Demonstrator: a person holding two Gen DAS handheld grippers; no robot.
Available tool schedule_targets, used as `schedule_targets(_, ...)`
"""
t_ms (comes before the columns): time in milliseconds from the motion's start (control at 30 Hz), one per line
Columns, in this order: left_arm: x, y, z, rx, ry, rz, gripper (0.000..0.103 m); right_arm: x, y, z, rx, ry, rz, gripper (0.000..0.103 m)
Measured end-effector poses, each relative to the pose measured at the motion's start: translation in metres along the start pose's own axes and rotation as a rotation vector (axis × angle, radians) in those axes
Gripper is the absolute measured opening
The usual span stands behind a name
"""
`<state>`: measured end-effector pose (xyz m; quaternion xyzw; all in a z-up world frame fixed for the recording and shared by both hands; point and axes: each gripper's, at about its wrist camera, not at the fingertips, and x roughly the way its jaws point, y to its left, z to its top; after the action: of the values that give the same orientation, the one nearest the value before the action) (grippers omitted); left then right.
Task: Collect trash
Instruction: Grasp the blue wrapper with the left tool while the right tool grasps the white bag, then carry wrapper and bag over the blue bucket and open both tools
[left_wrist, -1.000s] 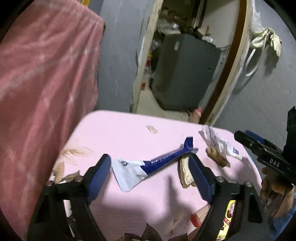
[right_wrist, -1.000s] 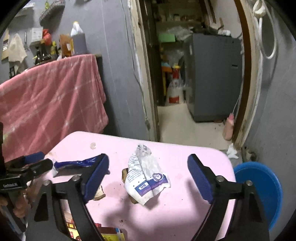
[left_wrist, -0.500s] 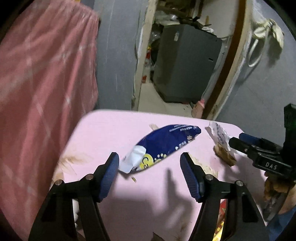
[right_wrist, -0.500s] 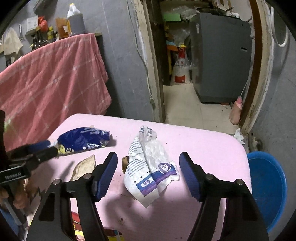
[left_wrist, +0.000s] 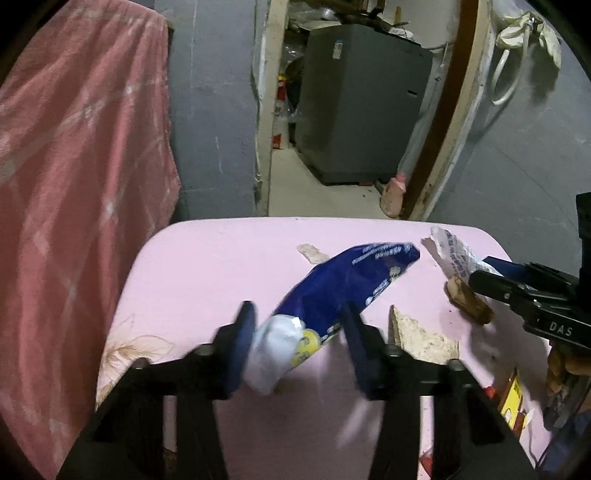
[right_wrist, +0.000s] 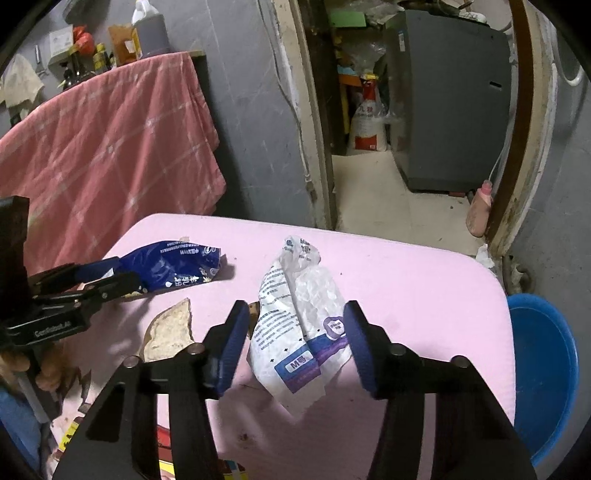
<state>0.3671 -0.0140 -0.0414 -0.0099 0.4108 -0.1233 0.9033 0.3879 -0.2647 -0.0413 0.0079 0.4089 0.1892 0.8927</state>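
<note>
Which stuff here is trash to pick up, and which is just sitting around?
Trash on the pink table:
- crumpled blue plastic snack wrapper
- crumpled white plastic bag
- torn bread piece

Just sitting around:
- pink checked cloth
- grey cabinet
- round blue basin

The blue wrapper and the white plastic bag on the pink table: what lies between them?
Only bare pink table separates blue wrapper from white plastic bag, per the right wrist view.

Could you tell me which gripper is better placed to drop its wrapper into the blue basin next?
Probably the right gripper. Its jaws, just closing, flank the white wrapper, and the blue basin sits just past the table's right edge. The left gripper, on the blue wrapper, is farther away.
</note>
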Motion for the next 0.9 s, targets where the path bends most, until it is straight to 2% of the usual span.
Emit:
schedule_targets(100, -0.003, -0.001, -0.001, -0.007, 0.005, -0.024, 0.023, -0.001, -0.001, -0.001, 0.003, -0.005, 0.004, 0.038)
schedule_targets(267, -0.009, -0.008, -0.002, -0.021, 0.003, -0.048, 0.021, -0.002, -0.002, -0.003, 0.011, 0.005, 0.013, 0.029)
schedule_targets(333, -0.011, -0.014, -0.001, -0.032, 0.001, -0.052, 0.020, -0.003, -0.001, -0.004, 0.009, 0.009, 0.021, 0.018)
schedule_targets(433, -0.012, -0.020, -0.004, -0.054, 0.007, -0.030, 0.018, -0.003, 0.003, -0.010, -0.005, 0.016, 0.021, 0.011)
schedule_targets(533, -0.016, -0.025, -0.007, -0.086, -0.003, -0.028, 0.017, -0.010, 0.007, -0.016, -0.038, -0.012, -0.016, 0.008)
schedule_targets(600, -0.021, -0.031, -0.010, -0.097, -0.024, -0.024, 0.017, -0.017, 0.007, -0.018, -0.034, -0.045, -0.011, 0.007)
schedule_targets(767, -0.040, -0.046, -0.011, -0.130, -0.110, -0.015, 0.016, -0.040, 0.009, -0.020, -0.047, -0.144, -0.043, 0.007)
schedule_targets(900, -0.053, -0.058, -0.008, -0.150, -0.178, -0.018, 0.016, -0.063, 0.005, -0.023, -0.044, -0.227, -0.031, 0.007)
